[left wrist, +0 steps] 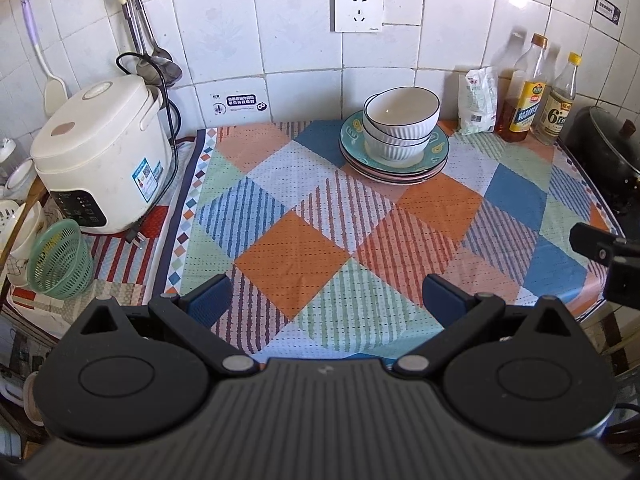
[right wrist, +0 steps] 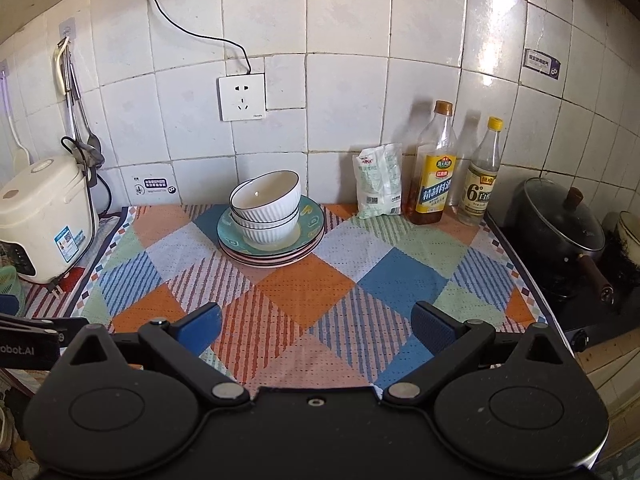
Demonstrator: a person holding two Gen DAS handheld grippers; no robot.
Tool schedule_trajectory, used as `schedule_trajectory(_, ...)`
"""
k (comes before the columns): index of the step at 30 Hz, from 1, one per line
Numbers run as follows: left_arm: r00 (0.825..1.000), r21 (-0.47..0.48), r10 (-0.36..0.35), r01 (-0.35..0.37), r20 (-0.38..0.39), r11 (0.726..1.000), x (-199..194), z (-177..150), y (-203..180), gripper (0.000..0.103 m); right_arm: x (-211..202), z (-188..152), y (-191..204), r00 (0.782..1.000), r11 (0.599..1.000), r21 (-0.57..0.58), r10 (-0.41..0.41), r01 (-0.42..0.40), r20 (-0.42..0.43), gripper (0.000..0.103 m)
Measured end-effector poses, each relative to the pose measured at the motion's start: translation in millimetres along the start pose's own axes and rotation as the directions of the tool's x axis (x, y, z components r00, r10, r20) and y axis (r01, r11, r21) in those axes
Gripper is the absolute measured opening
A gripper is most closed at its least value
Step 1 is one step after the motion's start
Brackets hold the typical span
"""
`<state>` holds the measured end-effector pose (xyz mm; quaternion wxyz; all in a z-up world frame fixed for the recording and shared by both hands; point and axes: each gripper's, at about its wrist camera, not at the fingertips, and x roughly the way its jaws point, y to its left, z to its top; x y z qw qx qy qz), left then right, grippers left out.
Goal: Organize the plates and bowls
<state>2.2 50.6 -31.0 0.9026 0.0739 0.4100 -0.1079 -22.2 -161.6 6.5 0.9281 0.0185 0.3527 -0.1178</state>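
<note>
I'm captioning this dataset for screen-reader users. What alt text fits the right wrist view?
Ribbed white bowls sit nested on stacked plates at the back of a patchwork tablecloth, with the open, empty right hand-held gripper in the foreground. A rice cooker stands left; a white packet, two bottles and a lidded black pot stand right.

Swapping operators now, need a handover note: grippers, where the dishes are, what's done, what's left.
Left gripper: open, empty, held above the patterned cloth, short of the dishes.
Right gripper: open, empty, likewise back from the stack.
Dishes: white ribbed bowls nested, top one tilted, sitting on the stacked plates at the back of the cloth near the tiled wall.
Done: bowls and plates are in one pile; no loose dishes are visible on the cloth.
Left: probably only straightening the tilted top bowl, if anything.
</note>
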Motion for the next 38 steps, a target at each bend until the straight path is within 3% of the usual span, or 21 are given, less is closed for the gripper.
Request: schedule_trajectory(38, 1.0, 0.001, -0.003, 0.003, -0.007, 1.0, -1.8, -1.5, 9.2, 0.103, 4.6, -5.0, 1.8, 1.0, 1.0, 0.001, 0.0, 0.0, -0.012, 0.102)
